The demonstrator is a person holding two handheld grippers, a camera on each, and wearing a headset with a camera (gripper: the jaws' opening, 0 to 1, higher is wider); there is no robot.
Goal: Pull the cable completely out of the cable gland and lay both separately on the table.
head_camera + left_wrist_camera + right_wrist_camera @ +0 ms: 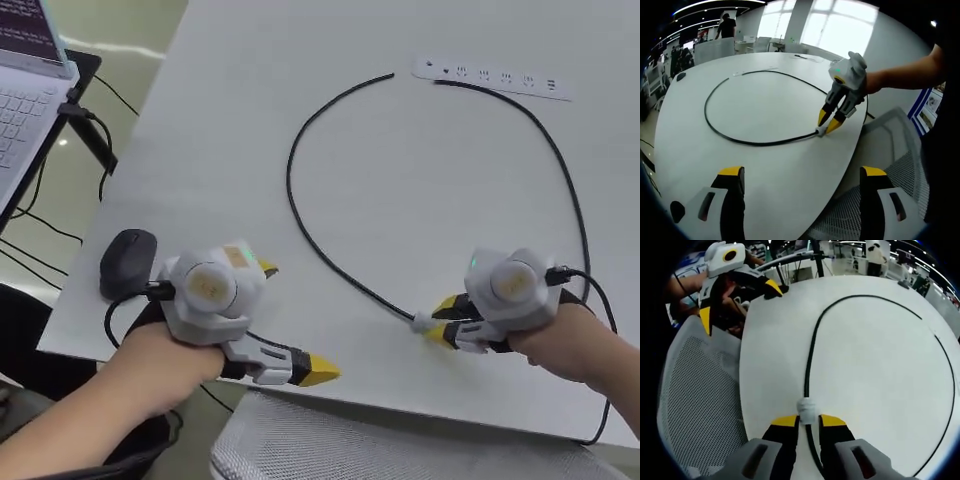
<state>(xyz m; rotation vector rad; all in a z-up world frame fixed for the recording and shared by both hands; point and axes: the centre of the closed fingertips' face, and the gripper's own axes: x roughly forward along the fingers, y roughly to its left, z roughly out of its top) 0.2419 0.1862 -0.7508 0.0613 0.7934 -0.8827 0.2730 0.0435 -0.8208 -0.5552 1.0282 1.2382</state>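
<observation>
Step in hand, as I read it: get a second grip so cable and gland can be pulled apart.

Right tool is narrow, its jaws straddling the thin black cable. The small white plastic cable gland sits right at its tips, touching them. Can't tell whether the jaws pinch the cable, pinch the gland's back end, or just bracket it.

Left tool is wide and holds nothing. It hangs off the near edge of the white tabletop, over the grey mesh chair, well apart from the gland.

How to do it well:
- Bring the left tool across and take the cable just ahead of the gland, on the side away from the right tool's tips.
- Make sure the right tool has the gland body, not the cable. Otherwise both tools pull the same part.
- Pull along the cable axis, not sideways. The gland seal probably drags.

The gland is mid-run. The cable leaves ahead of the right tool in a long arc. It also passes back between that tool's jaws and loops round its right side. Both ends lie far ahead of the tool, near the white power strip. Expect several re-grips. Feed out the shorter side, though I can't tell which that is.
</observation>
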